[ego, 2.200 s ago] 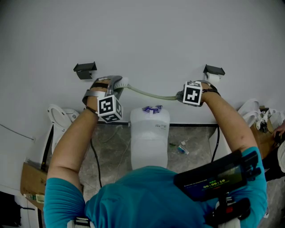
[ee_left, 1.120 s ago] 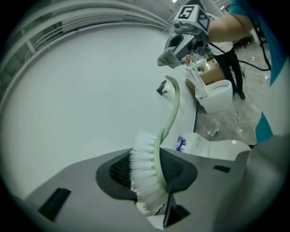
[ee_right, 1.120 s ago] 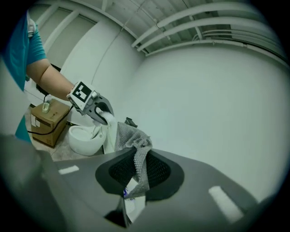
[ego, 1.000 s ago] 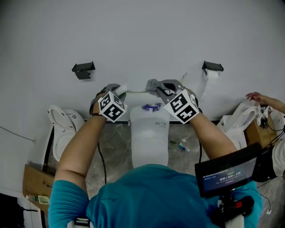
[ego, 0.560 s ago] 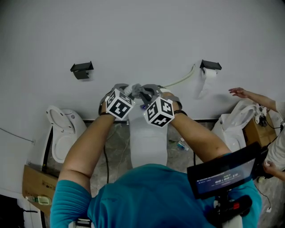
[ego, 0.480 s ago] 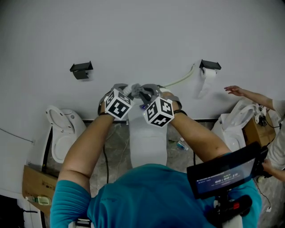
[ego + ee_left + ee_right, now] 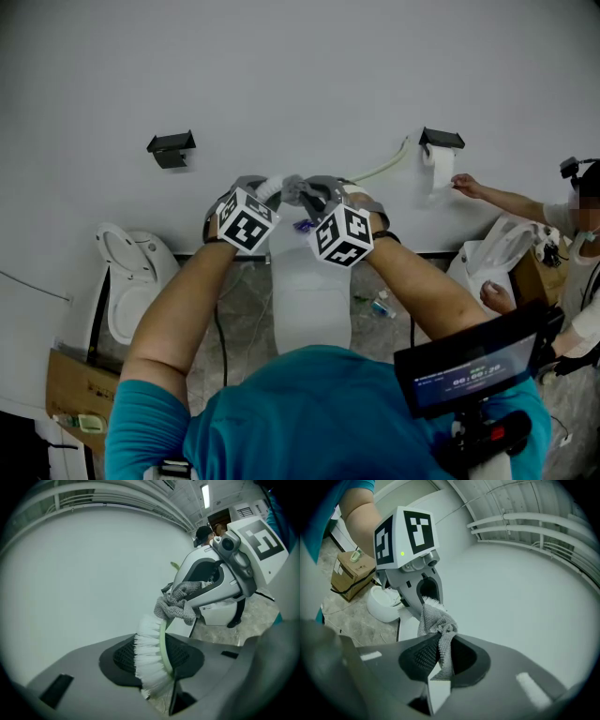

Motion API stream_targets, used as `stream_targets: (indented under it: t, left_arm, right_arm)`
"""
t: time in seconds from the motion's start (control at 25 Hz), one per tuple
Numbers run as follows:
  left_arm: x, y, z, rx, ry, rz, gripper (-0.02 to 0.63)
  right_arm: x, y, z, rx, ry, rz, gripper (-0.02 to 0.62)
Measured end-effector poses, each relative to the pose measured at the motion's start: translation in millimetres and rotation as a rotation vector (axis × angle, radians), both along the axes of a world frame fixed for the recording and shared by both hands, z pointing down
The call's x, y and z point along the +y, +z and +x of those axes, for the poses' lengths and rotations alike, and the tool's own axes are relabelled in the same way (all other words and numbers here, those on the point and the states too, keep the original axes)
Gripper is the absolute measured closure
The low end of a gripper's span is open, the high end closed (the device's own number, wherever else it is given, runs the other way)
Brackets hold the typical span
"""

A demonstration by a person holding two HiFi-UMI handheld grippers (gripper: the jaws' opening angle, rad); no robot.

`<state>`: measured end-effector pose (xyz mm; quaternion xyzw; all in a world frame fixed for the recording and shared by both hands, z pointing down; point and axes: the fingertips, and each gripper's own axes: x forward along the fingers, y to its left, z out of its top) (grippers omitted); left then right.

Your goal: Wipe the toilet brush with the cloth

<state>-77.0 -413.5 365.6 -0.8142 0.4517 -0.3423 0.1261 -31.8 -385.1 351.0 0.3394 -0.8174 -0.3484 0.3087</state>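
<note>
The toilet brush has a white bristle head [image 7: 149, 660] on a pale green spine, and my left gripper [image 7: 159, 670] is shut on that head. In the head view its green handle [image 7: 382, 169] curves away to the right along the wall. A grey knitted cloth [image 7: 437, 626] is pinched in my right gripper [image 7: 440, 663], which is shut on it. The cloth [image 7: 177, 605] touches the brush's neck just above the bristles. In the head view the left gripper [image 7: 259, 190] and the right gripper [image 7: 315, 190] stand close together in front of the white wall, with the cloth [image 7: 292, 188] between them.
A white toilet tank [image 7: 312, 286] stands below my hands, and another toilet [image 7: 129, 279] is at the left. On the wall are a black bracket [image 7: 171, 148] and a paper holder [image 7: 442, 141]. A person [image 7: 574, 225] at the right reaches toward the paper roll. A cardboard box [image 7: 71, 380] sits lower left.
My right gripper has slid left with the cloth along the handle to the brush head, beside the left gripper. The handle now sticks out to the right. The person's hand has reached the paper roll.
</note>
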Motion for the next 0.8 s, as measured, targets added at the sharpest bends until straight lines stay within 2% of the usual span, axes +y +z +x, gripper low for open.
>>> stream_targets:
  t: [0.8]
  left_arm:
    - [-1, -2, -13, -0.017, -0.019, 0.006, 0.457]
  right_arm:
    - [-4, -2, 23, 0.035, 0.041, 0.06, 0.548]
